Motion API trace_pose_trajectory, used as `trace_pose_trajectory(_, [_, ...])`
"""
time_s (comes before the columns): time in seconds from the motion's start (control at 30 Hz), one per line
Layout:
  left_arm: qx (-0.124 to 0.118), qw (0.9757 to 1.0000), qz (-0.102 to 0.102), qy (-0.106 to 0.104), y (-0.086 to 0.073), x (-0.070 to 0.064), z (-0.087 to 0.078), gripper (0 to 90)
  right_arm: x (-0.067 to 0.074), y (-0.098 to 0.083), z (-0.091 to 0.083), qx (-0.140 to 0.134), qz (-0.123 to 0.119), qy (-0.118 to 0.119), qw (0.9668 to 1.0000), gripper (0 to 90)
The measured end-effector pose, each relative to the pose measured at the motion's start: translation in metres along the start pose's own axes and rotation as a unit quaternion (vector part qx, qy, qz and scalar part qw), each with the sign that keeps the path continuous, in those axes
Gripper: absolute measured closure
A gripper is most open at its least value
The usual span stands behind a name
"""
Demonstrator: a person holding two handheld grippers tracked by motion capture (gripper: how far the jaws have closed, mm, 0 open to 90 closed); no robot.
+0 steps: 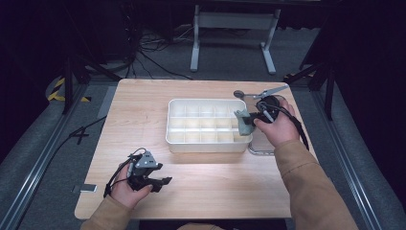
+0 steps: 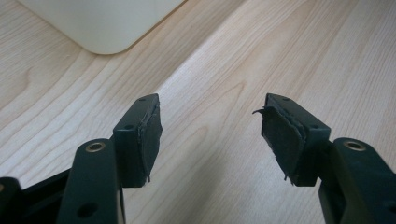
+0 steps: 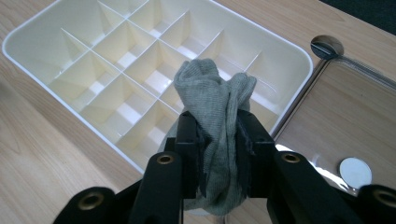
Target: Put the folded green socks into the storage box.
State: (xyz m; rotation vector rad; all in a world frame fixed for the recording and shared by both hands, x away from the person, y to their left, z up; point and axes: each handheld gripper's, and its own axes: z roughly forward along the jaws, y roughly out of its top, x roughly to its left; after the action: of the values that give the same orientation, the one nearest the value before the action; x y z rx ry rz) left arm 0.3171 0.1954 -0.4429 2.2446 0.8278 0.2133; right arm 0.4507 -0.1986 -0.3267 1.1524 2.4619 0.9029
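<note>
A white divided organiser tray [image 1: 173, 139] [image 3: 28, 65] with several empty compartments sits mid-table. My right gripper [image 1: 245, 123] [image 3: 215, 135] is shut on a bunched grey-green sock [image 1: 243, 120] [image 3: 215, 100], held just above the tray's right end; the sock bulges out above the jaws. My left gripper [image 1: 163, 183] [image 2: 210, 135] stands open near the table's front left, its worn pads over bare wood with nothing between them. A corner of the tray [image 2: 100, 28] lies beyond it in the left gripper view.
A clear flat tray [image 1: 261, 147] [image 3: 345, 116] lies right of the organiser, with a small silver disc [image 3: 355, 171] on it. A round metal cap [image 1: 239, 94] [image 3: 327, 45] sits in the table behind. A desk frame [image 1: 234, 33] and cables stand beyond the far edge.
</note>
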Motion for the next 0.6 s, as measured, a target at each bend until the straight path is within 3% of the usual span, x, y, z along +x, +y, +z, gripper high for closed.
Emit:
trace_pose_trajectory(0.07, [0.003, 1.0000, -0.004, 0.003, -0.003, 0.000, -0.003, 38.8, 0.002, 0.002, 0.009, 0.009, -0.026, -0.007, 0.9996, 73.4])
trace_pose_trajectory(0.3, [-0.003, 0.9999, -0.012, 0.008, -0.011, 0.001, -0.009, 38.8, 0.006, 0.005, 0.029, 0.046, -0.076, -0.022, 0.9958, 73.3])
trace_pose_trajectory(0.6, [-0.002, 0.9996, -0.028, 0.008, -0.023, 0.001, -0.017, 38.7, 0.010, 0.003, 0.049, 0.095, -0.084, -0.031, 0.9915, 73.4])
